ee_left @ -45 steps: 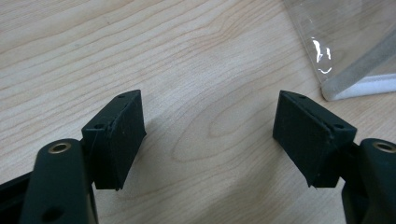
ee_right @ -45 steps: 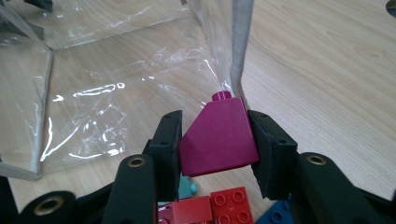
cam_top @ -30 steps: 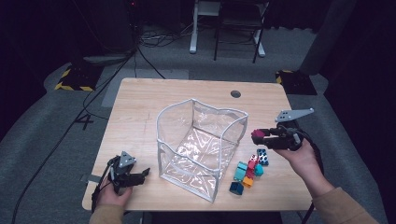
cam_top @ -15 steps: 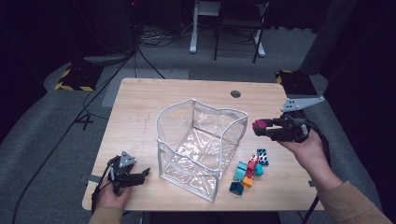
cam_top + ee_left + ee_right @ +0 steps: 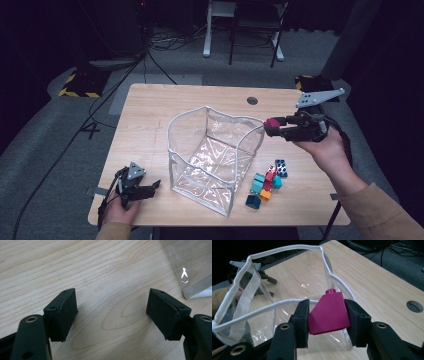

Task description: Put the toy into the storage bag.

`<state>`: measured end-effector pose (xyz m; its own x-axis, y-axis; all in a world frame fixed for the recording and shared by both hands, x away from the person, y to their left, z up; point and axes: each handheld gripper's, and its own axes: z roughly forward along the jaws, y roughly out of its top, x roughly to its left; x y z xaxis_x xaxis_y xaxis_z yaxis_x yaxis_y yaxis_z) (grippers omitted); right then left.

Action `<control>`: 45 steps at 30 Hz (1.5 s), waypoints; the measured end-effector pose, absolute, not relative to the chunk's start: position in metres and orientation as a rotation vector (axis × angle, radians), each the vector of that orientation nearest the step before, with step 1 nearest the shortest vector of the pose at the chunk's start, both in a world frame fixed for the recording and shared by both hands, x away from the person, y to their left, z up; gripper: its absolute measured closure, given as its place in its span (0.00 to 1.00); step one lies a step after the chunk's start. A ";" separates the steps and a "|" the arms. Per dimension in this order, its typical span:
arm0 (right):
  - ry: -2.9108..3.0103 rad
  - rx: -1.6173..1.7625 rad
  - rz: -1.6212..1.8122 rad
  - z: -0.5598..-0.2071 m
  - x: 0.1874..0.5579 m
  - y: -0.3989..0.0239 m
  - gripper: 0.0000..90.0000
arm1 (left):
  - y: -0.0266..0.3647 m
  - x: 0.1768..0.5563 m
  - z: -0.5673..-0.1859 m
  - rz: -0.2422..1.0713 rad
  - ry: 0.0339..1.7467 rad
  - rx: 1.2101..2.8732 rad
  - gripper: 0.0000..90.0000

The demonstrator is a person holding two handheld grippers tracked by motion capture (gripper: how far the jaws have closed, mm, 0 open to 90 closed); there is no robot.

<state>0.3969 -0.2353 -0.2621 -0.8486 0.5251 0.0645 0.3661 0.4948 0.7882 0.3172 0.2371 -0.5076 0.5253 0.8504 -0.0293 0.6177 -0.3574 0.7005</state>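
A magenta brick [image 5: 329, 313] with one stud is clamped between the jaws of my right gripper [image 5: 327, 316], which is shut on it. In the high view that gripper [image 5: 272, 127] hangs in the air at the right rim of the clear plastic bin [image 5: 215, 150], with the magenta brick [image 5: 272, 122] at its tip. The bin [image 5: 249, 290] has white edging and stands empty on the wooden table [image 5: 150, 110]. My left gripper [image 5: 150, 187] rests near the table's front left corner, left of the bin. Its jaws stand open over bare wood [image 5: 112, 312] with nothing between them.
Several loose bricks [image 5: 265, 182] in teal, red, orange, blue and black-and-white lie on the table right of the bin, below my right hand. A round cable hole [image 5: 252, 100] sits at the table's far edge. Chair legs and cables lie beyond the table.
My right gripper has risen from the loose bricks with the magenta brick and moved left toward the bin's rim. The left gripper has kept still.
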 end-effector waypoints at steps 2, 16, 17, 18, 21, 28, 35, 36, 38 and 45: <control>2.563 0.761 1.296 -0.256 0.400 -0.227 0.64 | 0.237 0.317 -0.508 0.450 1.189 2.098 0.27; 2.627 0.663 1.268 -0.241 0.409 -0.172 0.64 | 0.237 0.318 -0.508 0.451 1.197 2.100 0.26; 2.634 0.661 1.264 -0.241 0.410 -0.168 0.64 | 0.237 0.318 -0.508 0.453 1.197 2.101 0.26; 2.639 0.659 1.259 -0.241 0.412 -0.164 0.64 | 0.237 0.318 -0.507 0.453 1.198 2.101 0.26; 2.652 0.652 1.245 -0.241 0.415 -0.152 0.64 | 0.237 0.318 -0.507 0.453 1.198 2.102 0.25; 2.692 0.633 1.208 -0.243 0.423 -0.122 0.64 | 0.237 0.318 -0.508 0.453 1.202 2.101 0.24; 2.737 0.617 1.154 -0.252 0.432 -0.096 0.64 | 0.237 0.318 -0.508 0.453 1.205 2.099 0.24; 2.753 0.618 1.136 -0.256 0.435 -0.088 0.64 | 0.237 0.318 -0.508 0.453 1.205 2.100 0.24; 2.769 0.616 1.118 -0.260 0.438 -0.080 0.64 | 0.237 0.318 -0.508 0.453 1.204 2.100 0.24; 2.809 0.630 1.053 -0.273 0.448 -0.062 0.64 | 0.237 0.318 -0.508 0.453 1.205 2.100 0.24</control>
<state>0.4478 -0.0624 -0.2730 -0.9127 0.4024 0.0717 0.3503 0.6798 0.6443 0.3184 0.2372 -0.5076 0.5145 0.8570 -0.0285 0.6263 -0.3528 0.6952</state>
